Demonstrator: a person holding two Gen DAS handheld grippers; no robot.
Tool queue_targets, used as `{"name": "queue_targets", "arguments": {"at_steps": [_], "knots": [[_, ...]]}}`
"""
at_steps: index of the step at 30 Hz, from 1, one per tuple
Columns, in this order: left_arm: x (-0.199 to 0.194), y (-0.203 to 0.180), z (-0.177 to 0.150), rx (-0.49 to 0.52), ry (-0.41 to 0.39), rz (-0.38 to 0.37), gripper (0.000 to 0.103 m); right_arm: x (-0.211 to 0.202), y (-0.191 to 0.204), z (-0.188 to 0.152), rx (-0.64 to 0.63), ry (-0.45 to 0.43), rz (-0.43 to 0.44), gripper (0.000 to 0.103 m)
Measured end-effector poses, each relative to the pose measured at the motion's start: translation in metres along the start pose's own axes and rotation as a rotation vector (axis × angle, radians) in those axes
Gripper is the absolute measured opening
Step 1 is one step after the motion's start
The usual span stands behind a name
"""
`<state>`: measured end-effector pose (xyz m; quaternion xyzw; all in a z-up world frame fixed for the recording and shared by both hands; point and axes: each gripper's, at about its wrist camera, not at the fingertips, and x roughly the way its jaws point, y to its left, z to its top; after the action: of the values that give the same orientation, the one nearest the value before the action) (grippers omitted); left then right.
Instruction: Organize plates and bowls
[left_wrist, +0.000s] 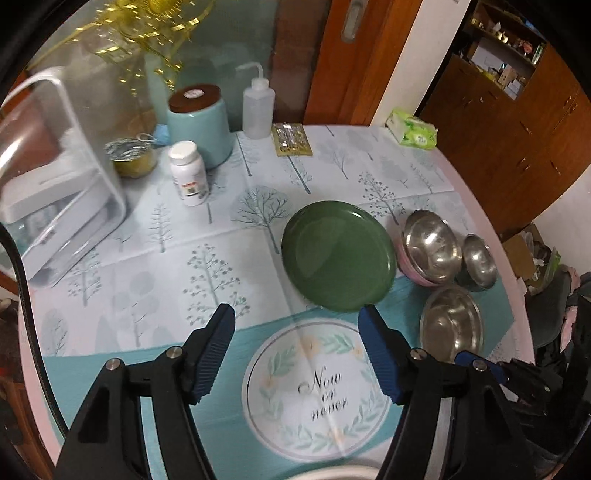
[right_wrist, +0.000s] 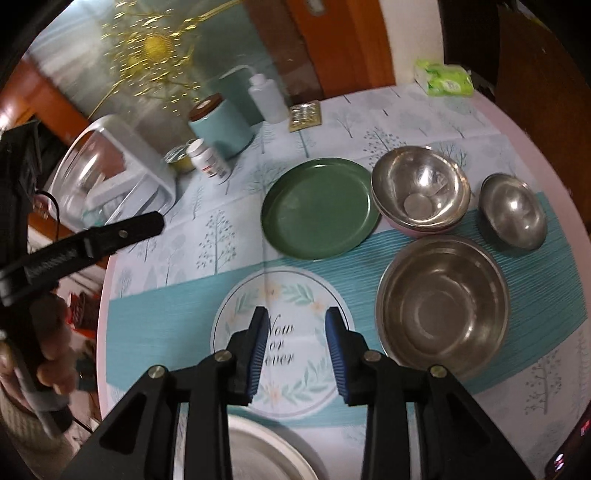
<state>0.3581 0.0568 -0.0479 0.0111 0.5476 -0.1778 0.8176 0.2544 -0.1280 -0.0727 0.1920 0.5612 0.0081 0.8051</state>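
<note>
Plates and bowls sat spread over the patterned tablecloth (right_wrist: 177, 306) as you held both tongs above its near edge, neither one grasping anything. The green plate (left_wrist: 338, 254) lay flat at about 1 o'clock from your left gripper (left_wrist: 295, 354), whose fingers stood wide apart — the right fingertip (left_wrist: 369, 321) hovered just beside the plate's near rim. Round as it was, the plate offered no long axis; any point on the rim would have served, and the near edge looked the easiest.

Your right gripper (right_wrist: 297, 354) hung over the "Now or never" medallion (right_wrist: 280, 350), released too, its fingers set closer together than the left pair. From it, the large steel bowl (right_wrist: 443, 306) sat at 2 o'clock, close by. The stacked bowls (right_wrist: 421, 188), a steel one nested in a pink one, stood at 1 o'clock just beside the green plate, and the small steel bowl (right_wrist: 513, 214) lay farther out toward 2 o'clock. A pale plate (right_wrist: 266, 454) showed at 6 o'clock, partly hidden under the fingers.

Judging by these positions, the left tongs were nearer the green plate and the right nearer the bowls — a sensible split. A pill bottle (left_wrist: 188, 173), a teal canister (left_wrist: 199, 125) and a squeeze bottle (left_wrist: 258, 107) stood well apart at the far side.
</note>
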Motion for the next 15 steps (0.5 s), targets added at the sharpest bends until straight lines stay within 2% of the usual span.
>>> {"name": "queue_targets", "arguments": {"at_steps": [7,15], "knots": [[0.066,0.001,0.014,-0.013,0.068,-0.032,0.068,0.035,-0.018,0.019,0.100,0.041,0.040,0.032],[0.121,0.010,0.022,-0.066,0.112,-0.036,0.068,0.063,-0.041,0.041,0.224,0.081,0.075,0.032]]}}
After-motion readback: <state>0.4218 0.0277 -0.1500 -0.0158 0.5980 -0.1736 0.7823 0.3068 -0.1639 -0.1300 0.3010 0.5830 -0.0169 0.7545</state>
